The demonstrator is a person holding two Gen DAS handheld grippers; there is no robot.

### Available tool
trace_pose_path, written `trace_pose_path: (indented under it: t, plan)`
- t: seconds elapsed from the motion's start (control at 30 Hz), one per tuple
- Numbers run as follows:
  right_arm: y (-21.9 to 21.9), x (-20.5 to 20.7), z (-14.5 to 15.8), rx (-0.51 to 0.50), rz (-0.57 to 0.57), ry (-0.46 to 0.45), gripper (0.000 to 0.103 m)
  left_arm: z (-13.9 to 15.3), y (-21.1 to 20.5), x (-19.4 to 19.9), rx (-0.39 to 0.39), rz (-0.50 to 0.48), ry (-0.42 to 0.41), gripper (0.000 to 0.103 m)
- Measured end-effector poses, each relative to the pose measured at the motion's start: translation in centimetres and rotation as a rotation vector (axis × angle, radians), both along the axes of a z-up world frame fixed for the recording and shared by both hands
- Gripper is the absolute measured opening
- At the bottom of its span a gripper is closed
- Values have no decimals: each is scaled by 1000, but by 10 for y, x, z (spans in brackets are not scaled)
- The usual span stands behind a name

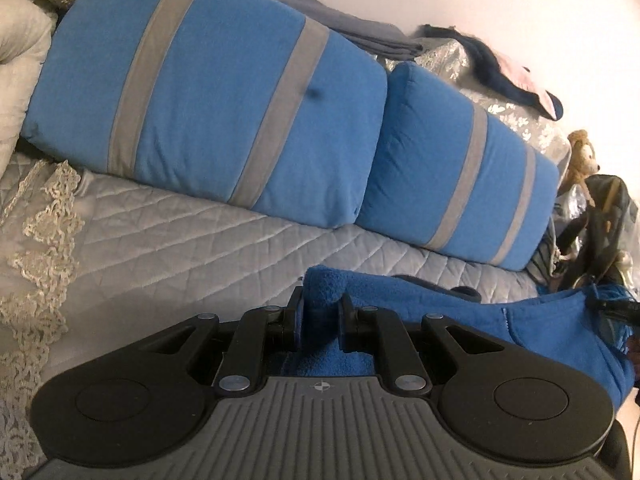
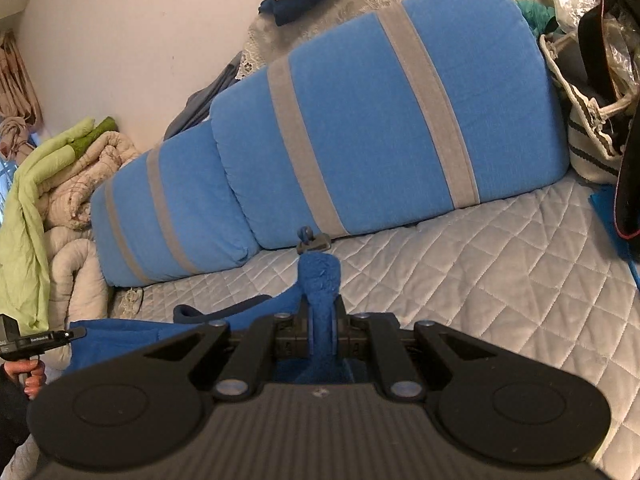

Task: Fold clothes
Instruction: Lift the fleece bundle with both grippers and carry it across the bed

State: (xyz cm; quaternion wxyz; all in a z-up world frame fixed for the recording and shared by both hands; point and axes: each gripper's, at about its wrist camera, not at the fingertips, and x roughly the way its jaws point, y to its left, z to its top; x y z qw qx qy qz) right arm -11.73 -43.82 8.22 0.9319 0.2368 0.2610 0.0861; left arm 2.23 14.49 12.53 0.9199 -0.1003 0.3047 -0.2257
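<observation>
Both tongs clenched on one blue fleece garment [image 1: 520,320]. Left gripper [image 1: 320,312] pinches a bunched fold of it; fabric pokes out past the tips. Right gripper [image 2: 320,320] does the same at another spot, with a dark zipper pull [image 2: 312,242] showing just beyond the pinched tuft.

Garment hangs between the two grips, low over the grey quilted bedspread [image 1: 180,232], on its near side. Two holds well apart likely serve to keep the cloth spread, so it can be laid flat before folding. Whether any of it touches the quilt: cannot tell.

Far side: two blue cushions with grey stripes [image 1: 208,92] leaning against the wall. Left, rolled blankets [image 2: 80,168]. Right, a striped bag [image 2: 588,136]. Open quilt ahead looks like the laying spot.
</observation>
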Motion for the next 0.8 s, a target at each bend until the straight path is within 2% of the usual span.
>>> trace_pose_path:
  t: [0.43,0.57,0.8]
  plan:
    - [1,16,10,-33,-20,-14,8,1,-5,21,-6,31,-12,15]
    - [3,27,9,-67,-29,-4,8,-2,-12,33,33,30,-10,15]
    - [5,55,-8,-113,-53,49,8,-22,-22,59,102,41,37,15]
